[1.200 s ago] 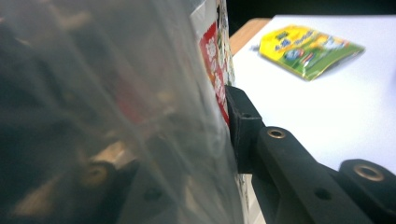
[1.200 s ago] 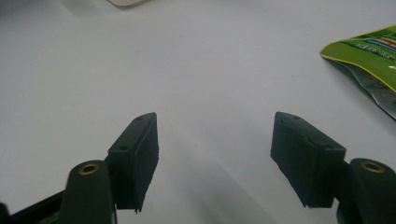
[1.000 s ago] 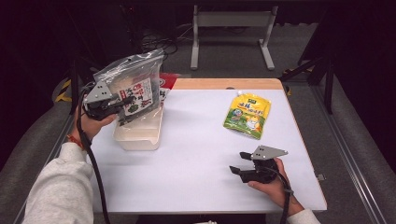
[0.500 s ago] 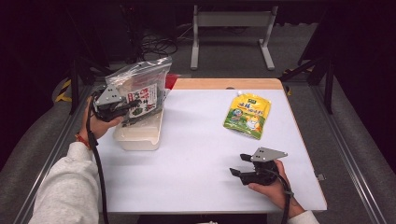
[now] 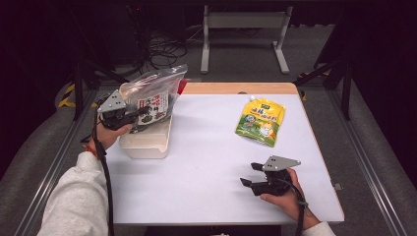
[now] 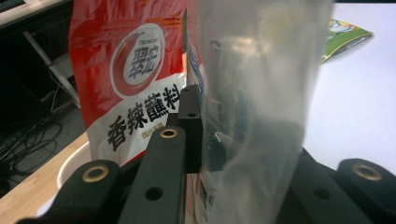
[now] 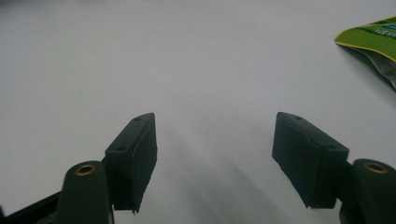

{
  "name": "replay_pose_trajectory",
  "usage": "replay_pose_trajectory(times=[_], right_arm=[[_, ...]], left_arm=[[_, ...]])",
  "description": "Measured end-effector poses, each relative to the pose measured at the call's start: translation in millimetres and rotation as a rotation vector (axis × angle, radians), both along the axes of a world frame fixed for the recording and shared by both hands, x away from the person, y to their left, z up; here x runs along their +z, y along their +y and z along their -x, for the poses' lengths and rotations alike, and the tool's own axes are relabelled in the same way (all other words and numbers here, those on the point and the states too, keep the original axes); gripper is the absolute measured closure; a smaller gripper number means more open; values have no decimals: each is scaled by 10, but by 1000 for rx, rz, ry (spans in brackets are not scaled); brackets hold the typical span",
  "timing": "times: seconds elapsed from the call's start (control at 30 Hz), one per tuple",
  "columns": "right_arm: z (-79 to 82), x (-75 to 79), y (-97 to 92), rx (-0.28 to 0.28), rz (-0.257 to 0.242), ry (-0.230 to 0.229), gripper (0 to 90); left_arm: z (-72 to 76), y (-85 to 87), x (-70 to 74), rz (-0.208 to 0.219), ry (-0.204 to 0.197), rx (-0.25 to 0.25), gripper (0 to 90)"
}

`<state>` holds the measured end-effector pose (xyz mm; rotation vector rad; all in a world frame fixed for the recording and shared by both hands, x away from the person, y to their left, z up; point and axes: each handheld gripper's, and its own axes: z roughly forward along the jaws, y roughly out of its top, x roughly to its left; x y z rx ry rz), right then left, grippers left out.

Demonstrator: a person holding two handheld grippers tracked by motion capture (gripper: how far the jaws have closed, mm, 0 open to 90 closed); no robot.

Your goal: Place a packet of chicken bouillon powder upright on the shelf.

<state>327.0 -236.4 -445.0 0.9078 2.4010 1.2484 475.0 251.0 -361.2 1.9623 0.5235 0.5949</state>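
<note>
My left gripper (image 5: 142, 112) is shut on a clear plastic bag (image 5: 153, 93) with a printed label and dark contents, holding it over the white bin (image 5: 145, 143) at the table's left. In the left gripper view the clear bag (image 6: 257, 93) stands pinched between the black jaws, and a red snack pouch (image 6: 126, 79) stands in the bin behind it. A green pouch (image 5: 260, 120) lies flat at the far right of the table. My right gripper (image 5: 249, 174) rests near the front edge, open with nothing between its fingers (image 7: 135, 154).
The white tabletop (image 5: 216, 162) stretches between the bin and the right gripper. A wooden strip (image 5: 236, 88) borders the far edge. Metal rails run along both sides, and cables and a stand's legs (image 5: 243, 44) lie on the floor beyond.
My left gripper has come down and a little nearer with the clear bag, lowering it toward the white bin. The right gripper has stayed where it was.
</note>
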Motion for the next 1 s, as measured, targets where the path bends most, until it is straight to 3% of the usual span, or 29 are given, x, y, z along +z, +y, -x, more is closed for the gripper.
replay_pose_trajectory(times=[0.1,0.17,0.27,0.3,0.37,0.43,0.57,0.77,1.0], right_arm=[[-3,-8,8,4,3,4,306],[0,-8,11,8,5,3,305],[-1,-5,7,8,2,4,305],[-2,-4,3,7,0,4,304],[-3,-3,1,8,0,6,304],[-4,-3,4,12,3,7,303],[-12,-2,19,20,4,8,303],[-26,-14,60,40,6,17,302],[-35,-26,82,48,4,26,302]], left_arm=[[24,10,-19,0,-14,46,745],[49,26,-58,-20,-26,95,663],[94,97,-114,8,-14,104,648],[113,133,-148,2,-2,107,603],[149,175,-210,-32,2,114,593],[195,222,-286,-87,14,133,590],[237,296,-341,-84,19,134,689],[241,220,-322,-139,-13,153,717],[202,282,-419,-95,2,149,732]])
